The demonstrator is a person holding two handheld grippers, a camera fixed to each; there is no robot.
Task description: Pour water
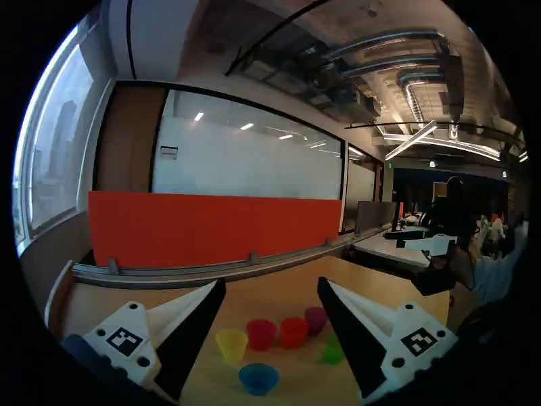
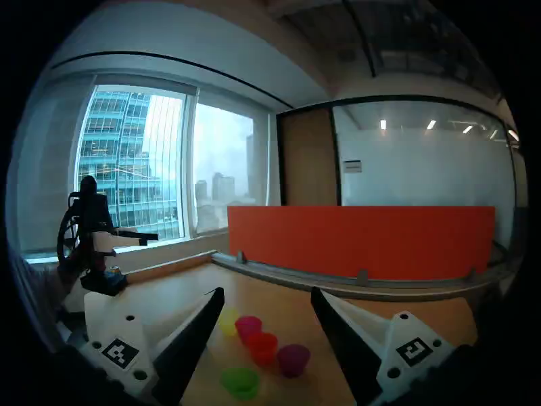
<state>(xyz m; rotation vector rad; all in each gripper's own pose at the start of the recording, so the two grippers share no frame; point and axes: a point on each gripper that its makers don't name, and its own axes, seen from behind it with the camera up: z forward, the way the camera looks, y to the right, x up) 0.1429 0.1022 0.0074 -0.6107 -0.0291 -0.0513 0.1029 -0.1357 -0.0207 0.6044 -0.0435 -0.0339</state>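
Observation:
Several small plastic cups stand grouped on the wooden table. In the left gripper view they are a yellow cup, a pink cup, a red cup, a purple cup, a green cup and a blue cup. My left gripper hangs open above and short of them, holding nothing. The right gripper view shows the yellow cup, pink cup, red cup, purple cup and green cup. My right gripper is open and held above them.
An orange divider panel on a metal rail closes the table's far edge. Large windows lie to one side. A black and white device stands at the table's left end, and a similar device with a sleeve is at the right.

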